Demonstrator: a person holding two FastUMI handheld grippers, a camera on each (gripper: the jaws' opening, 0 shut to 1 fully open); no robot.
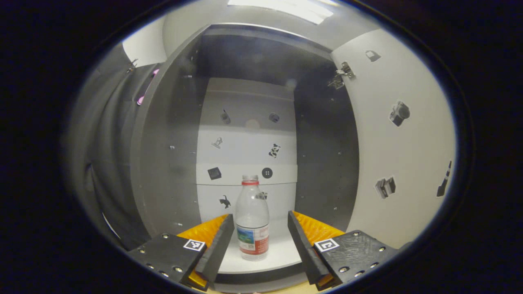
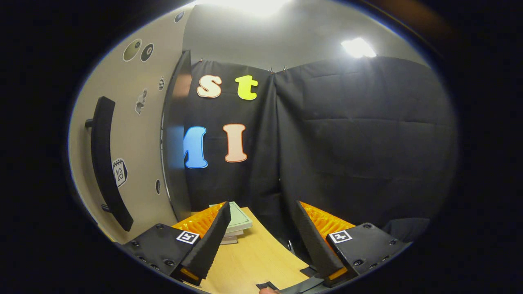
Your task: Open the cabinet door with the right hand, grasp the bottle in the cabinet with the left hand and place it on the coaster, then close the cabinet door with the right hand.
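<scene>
bottle standing in the open cabinet, both claws apart

in the left gripper view the left gripper [image 1: 260, 228] is pointing into the open cabinet [image 1: 171, 163]. its two fingers are spread apart and are gripping nothing. the bottle [image 1: 252, 220] is standing upright on the pale cabinet floor [image 1: 282, 253], at about 6 o'clock in the view, and it is appearing between the two fingers, nearer to the left one. whether that finger is touching it i cannot tell. the bottle is clear, with a red ring under the cap and a coloured label low on its body. the back wall of the cabinet [image 1: 245, 155] is carrying small dark stickers. the cabinet door [image 1: 404, 143] is standing open at 3 o'clock, its hinge [image 1: 341, 75] showing near 1 o'clock.

in the right gripper view the right gripper [image 2: 261, 228] is also having its fingers wide apart, with nothing between them. the cabinet door is showing at 9 o'clock, with its long dark handle [image 2: 107, 163] just beside the left finger but not touching it. a wooden table [image 2: 253, 261] is lying at 6 o'clock, and a small stack of books [image 2: 237, 222] is resting on it behind the left finger.
</scene>
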